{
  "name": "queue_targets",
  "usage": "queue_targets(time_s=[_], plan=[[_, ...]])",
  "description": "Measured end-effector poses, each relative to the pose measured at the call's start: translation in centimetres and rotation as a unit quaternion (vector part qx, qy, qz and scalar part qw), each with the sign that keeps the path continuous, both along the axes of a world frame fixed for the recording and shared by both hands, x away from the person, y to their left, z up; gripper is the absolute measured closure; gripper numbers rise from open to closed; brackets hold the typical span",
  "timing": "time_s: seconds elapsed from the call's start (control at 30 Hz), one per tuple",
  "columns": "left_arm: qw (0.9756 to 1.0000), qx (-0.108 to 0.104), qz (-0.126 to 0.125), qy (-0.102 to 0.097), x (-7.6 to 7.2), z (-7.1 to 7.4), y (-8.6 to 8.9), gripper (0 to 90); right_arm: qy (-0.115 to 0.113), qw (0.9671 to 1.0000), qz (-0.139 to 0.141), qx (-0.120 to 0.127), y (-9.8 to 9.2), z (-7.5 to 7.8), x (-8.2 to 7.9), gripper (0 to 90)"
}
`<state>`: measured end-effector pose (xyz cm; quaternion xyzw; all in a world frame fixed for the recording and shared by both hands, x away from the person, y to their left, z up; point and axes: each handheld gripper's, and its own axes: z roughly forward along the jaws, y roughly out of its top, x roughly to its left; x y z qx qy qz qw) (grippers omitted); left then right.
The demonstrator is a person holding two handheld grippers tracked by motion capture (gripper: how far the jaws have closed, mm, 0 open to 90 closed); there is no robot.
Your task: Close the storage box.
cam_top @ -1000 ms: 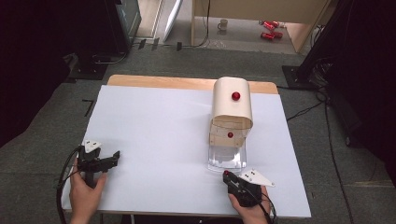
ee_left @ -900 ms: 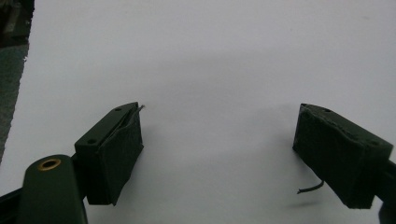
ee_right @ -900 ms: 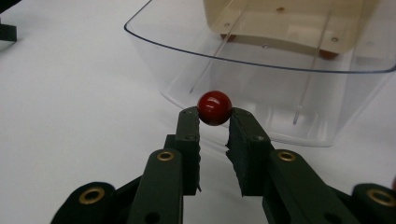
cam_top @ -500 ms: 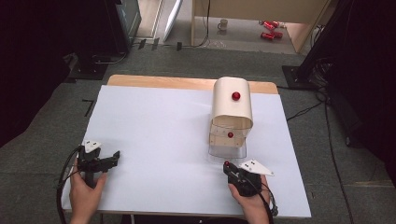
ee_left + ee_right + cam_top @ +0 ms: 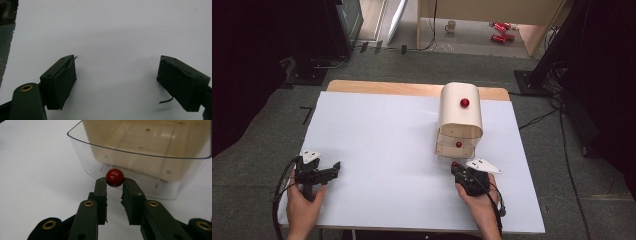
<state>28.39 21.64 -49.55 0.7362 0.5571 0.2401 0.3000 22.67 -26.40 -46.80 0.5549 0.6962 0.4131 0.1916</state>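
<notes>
The right hand-held gripper (image 5: 114, 184) is pinching the small red ball knob (image 5: 115, 177) on the clear plastic drawer (image 5: 140, 152) by just its tips, so I'm guessing it could pop off if pulled crooked. The left hand-held gripper (image 5: 117, 82) is resting wide apart and empty on the white worktop (image 5: 382, 150), well left of that drawer, with both forearms coming in low from the near edge.

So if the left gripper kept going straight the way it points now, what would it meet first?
Probably nothing close. The left gripper points with open jaws across the bare white table top; its own view shows no object ahead. The cream drawer cabinet seems off its line, though depth is unclear.
</notes>
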Motion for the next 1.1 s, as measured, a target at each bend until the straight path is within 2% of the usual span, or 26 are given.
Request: queue_targets(time_s=[0.47, 0.7, 0.77, 0.9, 1.07, 1.1], plan=[[1.0000, 0.000, 0.000, 0.000, 0.0, 0.0, 0.0, 15.6, -0.002, 1.0000, -0.009, 0.001, -0.2, -0.1, 2.3, 75.1], [1.0000, 0.000, 0.000, 0.000, 0.0, 0.0, 0.0, 15.6, -0.001, 1.0000, -0.008, -0.001, -0.2, -0.3, 2.5, 74.9], [1.0000, 0.000, 0.000, 0.000, 0.0, 0.0, 0.0, 15.6, -0.002, 1.0000, -0.009, -0.002, -0.2, -0.3, 2.4, 71.4], [1.0000, 0.000, 0.000, 0.000, 0.0, 0.0, 0.0, 15.6, -0.009, 1.0000, 0.003, 0.001, -0.5, -0.2, 2.1, 55.2], [1.0000, 0.000, 0.000, 0.000, 0.0, 0.0, 0.0, 15.6, -0.010, 0.9996, 0.008, -0.024, -1.0, 0.0, 1.5, 28.8], [1.0000, 0.000, 0.000, 0.000, 0.0, 0.0, 0.0, 15.6, -0.009, 0.9995, 0.004, -0.031, -1.4, 0.0, 1.2, 20.1]])
